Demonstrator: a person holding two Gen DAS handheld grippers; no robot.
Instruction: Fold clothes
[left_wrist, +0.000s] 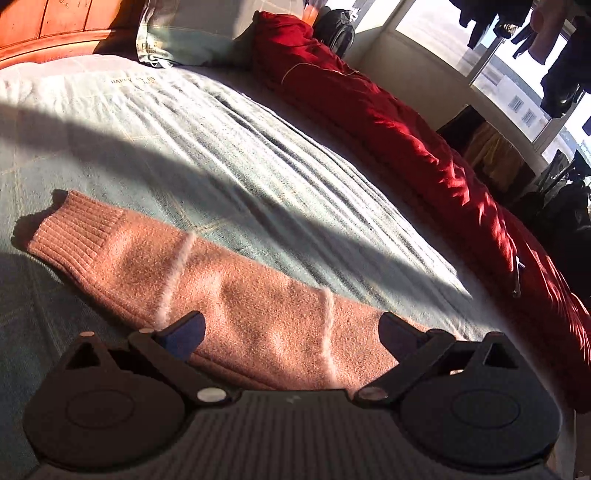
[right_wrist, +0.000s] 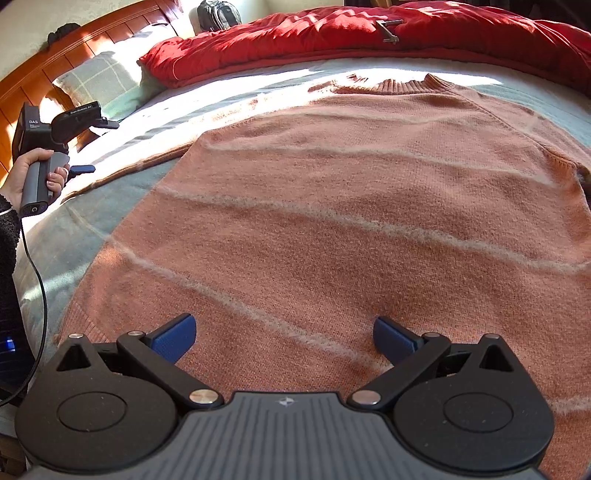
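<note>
A salmon-pink knitted sweater (right_wrist: 332, 206) with thin pale stripes lies spread flat on the bed, collar toward the far side. My right gripper (right_wrist: 284, 338) hovers open above its hem, nothing between the blue pads. In the left wrist view one sleeve (left_wrist: 207, 291) stretches out across the sheet, ribbed cuff at the left. My left gripper (left_wrist: 291, 334) hangs open just over that sleeve, holding nothing. The same left gripper (right_wrist: 83, 146) shows in the right wrist view at the far left, held by a hand (right_wrist: 29, 177), fingers spread apart.
A light green sheet (left_wrist: 207, 140) covers the bed. A red quilt (left_wrist: 388, 122) is bunched along the far edge. A checked pillow (right_wrist: 107, 81) leans on the wooden headboard (right_wrist: 62, 55). Windows with hanging clothes (left_wrist: 517, 33) stand beyond the bed. A cable (right_wrist: 40, 280) dangles at the left.
</note>
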